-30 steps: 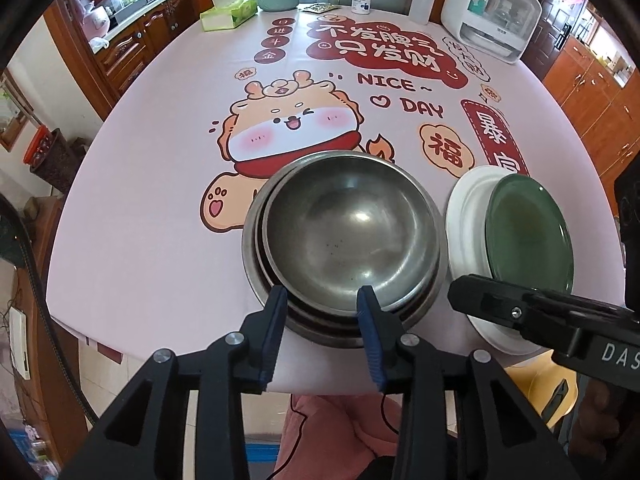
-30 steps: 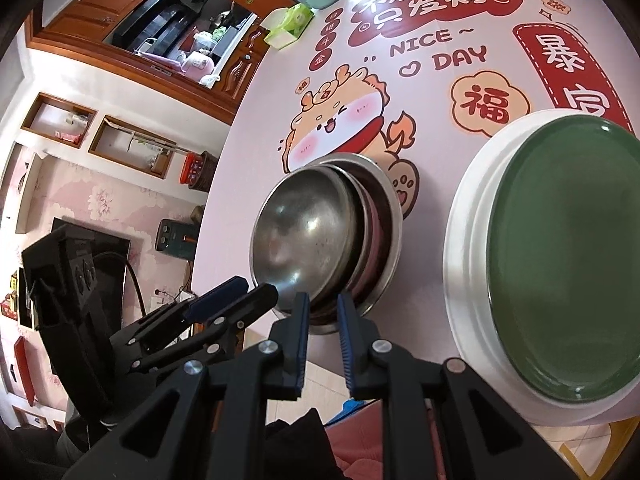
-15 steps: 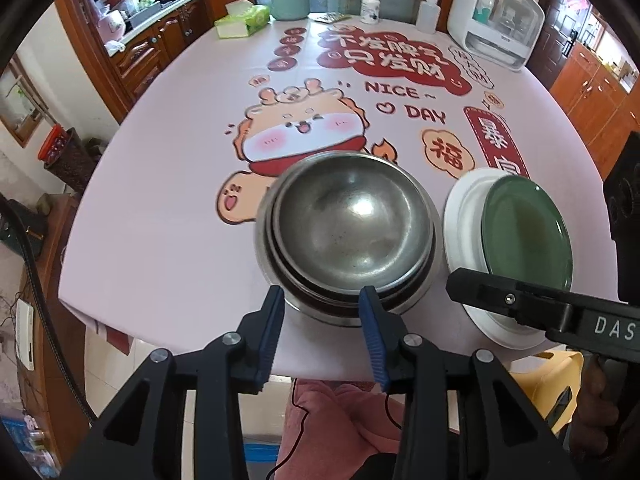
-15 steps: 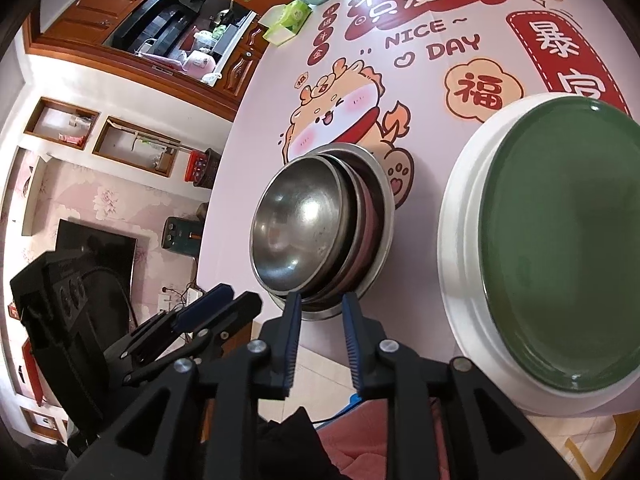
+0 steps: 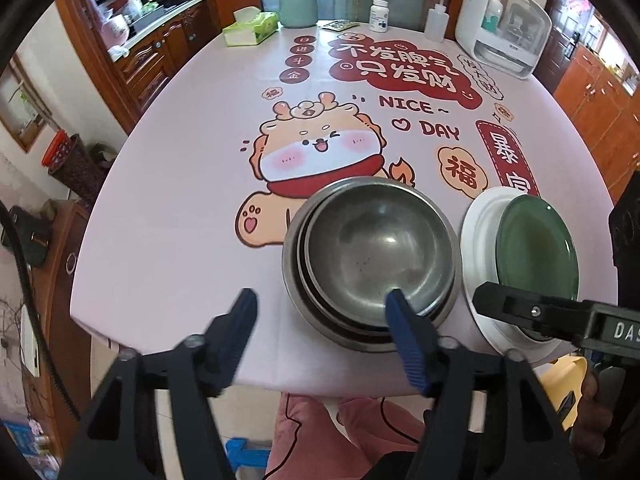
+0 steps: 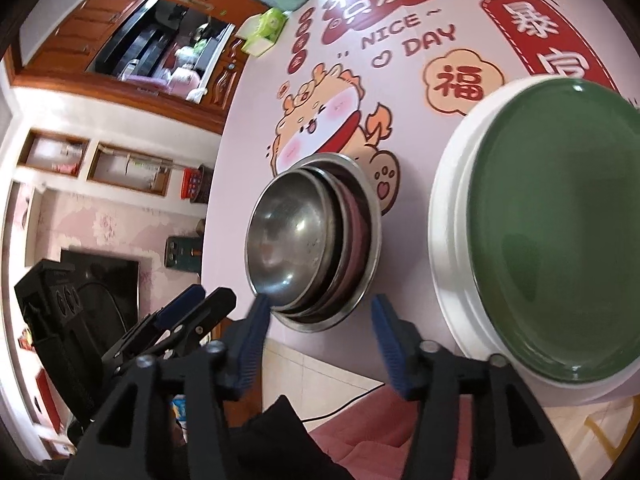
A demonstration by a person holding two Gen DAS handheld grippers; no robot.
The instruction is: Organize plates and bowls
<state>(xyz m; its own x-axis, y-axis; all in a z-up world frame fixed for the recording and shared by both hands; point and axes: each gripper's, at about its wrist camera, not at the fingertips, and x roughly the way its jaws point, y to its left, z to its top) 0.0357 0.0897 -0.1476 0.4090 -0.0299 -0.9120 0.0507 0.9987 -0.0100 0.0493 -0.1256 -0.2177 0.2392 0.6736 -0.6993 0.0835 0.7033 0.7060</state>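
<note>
From the left wrist camera, the left gripper (image 5: 320,312) hangs over the near table (image 5: 172,200) edge with its jaws spreading and nothing between them, the stacked steel bowls (image 5: 370,260) just beyond the right fingertip and the green plate (image 5: 536,256) on white plates (image 5: 478,240) beside them; only this view shows the tissue box (image 5: 250,27), jar (image 5: 298,5) and white appliance (image 5: 504,26) at the far edge. Seen from the right wrist camera, the right gripper (image 6: 318,320) likewise widens empty before the bowls, and here alone appear a dark screen (image 6: 108,280) and wall niches (image 6: 92,160).
</note>
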